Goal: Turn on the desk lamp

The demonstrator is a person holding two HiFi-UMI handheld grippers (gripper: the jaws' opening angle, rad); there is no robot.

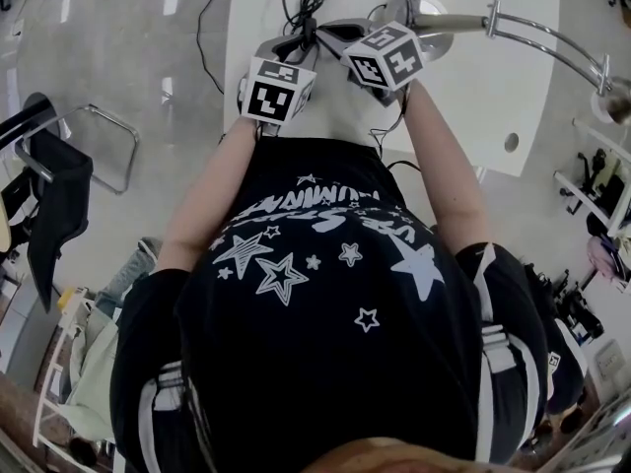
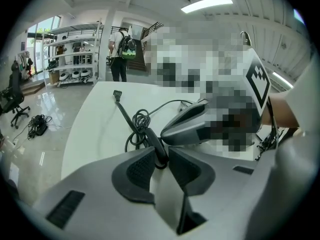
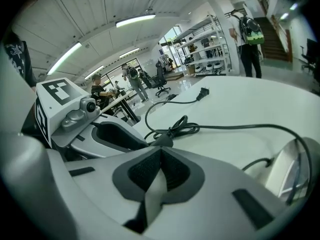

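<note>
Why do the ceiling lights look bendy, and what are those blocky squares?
Left gripper view: the wide lens curves the ceiling light, and blocky patches were added afterwards to hide faces. Right gripper view: same bending on the ceiling lights, dark corners round the edge. Head view: glare streaks on the shiny floor.

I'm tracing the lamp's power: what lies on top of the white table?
A black cord, its plug lying loose, a coiled bundle, and the lamp base. The left gripper and right gripper hide whatever lies beneath them.

Coiled cable clutters the near table; beyond lies open.
</note>
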